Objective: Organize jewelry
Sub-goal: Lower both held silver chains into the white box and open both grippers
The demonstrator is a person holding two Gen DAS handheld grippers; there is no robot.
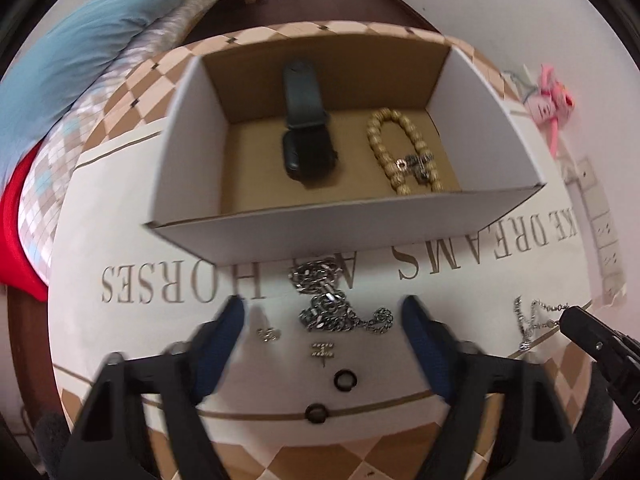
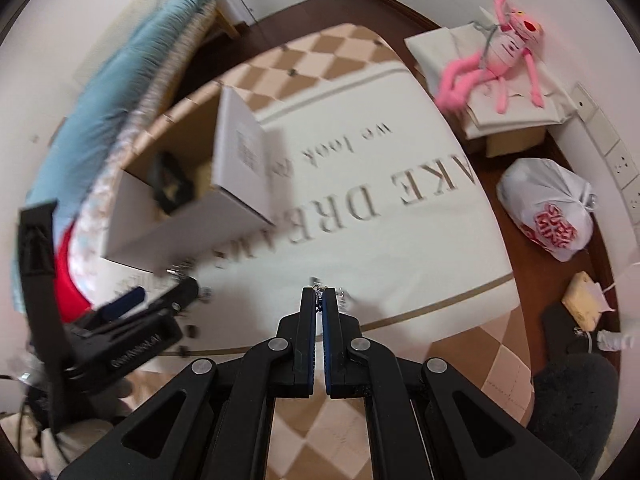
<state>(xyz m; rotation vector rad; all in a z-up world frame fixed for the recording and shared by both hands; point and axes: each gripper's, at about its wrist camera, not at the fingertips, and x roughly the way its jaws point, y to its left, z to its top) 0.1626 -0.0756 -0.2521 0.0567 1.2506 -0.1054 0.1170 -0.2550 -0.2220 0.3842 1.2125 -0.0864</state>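
left gripper [image 1: 322, 322]: jaws spread wide with nothing between the blue pads, hovering over the loose pieces on the cream printed cloth [image 1: 460, 308]. It looks lined up on the chunky chain at 12 o'clock from the tips.

right gripper [image 2: 320, 300]: jaws pinched nearly together on the thin silver chain [image 1: 532, 316]. In the right wrist view only a bit of link pokes out at the tips, so I'd guess the hold is shallow.

chunky silver link chain [image 1: 324, 300]: heaped just in front of the box's near wall. Probably the heaviest piece here, floppy and slick metal; I'd bite the thick middle of the pile, not a trailing end, or it'll pour out.

thin silver chain, handling: light and limp, so it will dangle and swing. Snagging looks like the main risk.

small bits: a sparkly silver stud [image 1: 269, 334] at 9 o'clock of the heap, a small rhinestone charm [image 1: 322, 351] at 6, and two dark rings [image 1: 345, 380] nearer the camera. Tiny, hard and easy to flick away, so pinch straight down.

open white cardboard box [image 1: 280, 236]: already holds a black smartwatch [image 1: 306, 136] and, at its 3 o'clock, a tan wooden bead bracelet [image 1: 394, 148].
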